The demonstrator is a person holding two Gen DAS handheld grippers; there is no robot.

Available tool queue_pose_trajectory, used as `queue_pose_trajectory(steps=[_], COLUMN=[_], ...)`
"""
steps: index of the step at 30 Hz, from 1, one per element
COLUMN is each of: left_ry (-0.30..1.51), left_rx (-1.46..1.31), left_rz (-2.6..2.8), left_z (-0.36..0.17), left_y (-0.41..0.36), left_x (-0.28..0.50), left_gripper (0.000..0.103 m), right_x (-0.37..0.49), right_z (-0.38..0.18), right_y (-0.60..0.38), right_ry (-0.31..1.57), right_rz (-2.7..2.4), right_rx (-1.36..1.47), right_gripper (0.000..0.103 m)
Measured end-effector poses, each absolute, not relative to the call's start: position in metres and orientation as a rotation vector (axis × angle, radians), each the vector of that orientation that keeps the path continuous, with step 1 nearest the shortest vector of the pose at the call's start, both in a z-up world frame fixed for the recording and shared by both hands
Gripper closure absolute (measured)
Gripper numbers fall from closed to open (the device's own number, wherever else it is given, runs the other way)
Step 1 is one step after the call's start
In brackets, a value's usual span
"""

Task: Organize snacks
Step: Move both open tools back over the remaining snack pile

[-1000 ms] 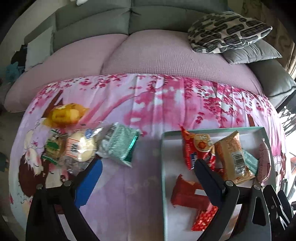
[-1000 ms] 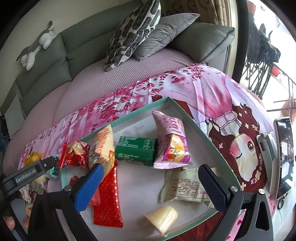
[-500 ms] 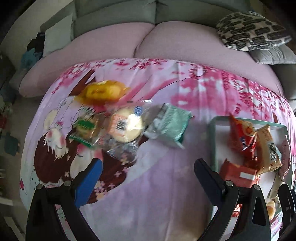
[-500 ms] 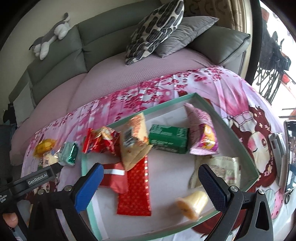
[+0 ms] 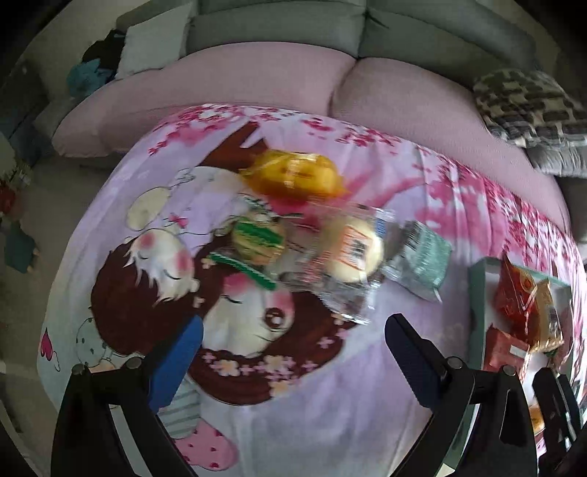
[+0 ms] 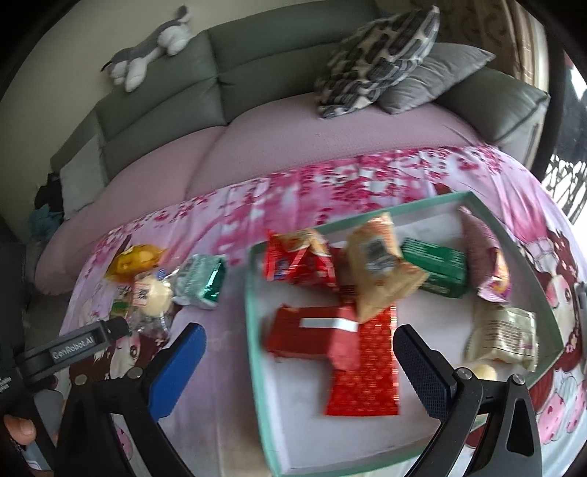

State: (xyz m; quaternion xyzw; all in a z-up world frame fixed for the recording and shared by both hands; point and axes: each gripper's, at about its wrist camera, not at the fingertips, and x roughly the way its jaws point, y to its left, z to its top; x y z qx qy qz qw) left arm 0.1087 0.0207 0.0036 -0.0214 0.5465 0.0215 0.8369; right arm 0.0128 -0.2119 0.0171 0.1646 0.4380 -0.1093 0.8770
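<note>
left gripper [image 5: 293, 337] fingers spread, empty, above loose snacks [image 5: 323, 235] clustered on blanket's [image 5: 330, 403] left end. right gripper [image 6: 299, 352] fingers spread, empty, over tray's [image 6: 256, 352] left rim; red packet [image 6: 361, 363] long axis front-to-back.

Soft daylight, brightest at the right edge of the right wrist view where the window [image 6: 572, 121] blows out to white glare. Left wrist view dimmer w/ heavy motion blur on the loose snacks [image 5: 315, 235]; sofa [image 5: 279, 25] at back murky. Both views: strong fisheye bend, black vignette in corners, faint shadows only.
</note>
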Motion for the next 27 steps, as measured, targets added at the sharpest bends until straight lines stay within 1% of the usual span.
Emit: queue_pose_trajectory(steps=[8,13,24,27], left_ry=[1.145,1.155,1.157,1.177], left_rx=[-0.170,-0.239,-0.212,-0.216], left_rz=[0.056,0.054,0.000,-0.011], left_z=[0.007,-0.001,-0.019,-0.029], left_y=[0.070,0.093,0.086,0.084], left_x=[0.119,0.127,0.163,0.171], left_gripper=[0.004,0.004,0.004,0.004], right_x=[0.028,0.037,0.066,0.076], right_z=[0.015,0.009,-0.009,-0.011], right_y=[-0.171,-0.153,-0.132,-0.130], right_ry=[0.926,0.930,0.956,0.957], right_rz=[-0.165,-0.129,-0.080,-0.084], right_rx=[0.291,0.273,0.248,0.245], right_gripper=[0.000,0.000,0.000,0.002])
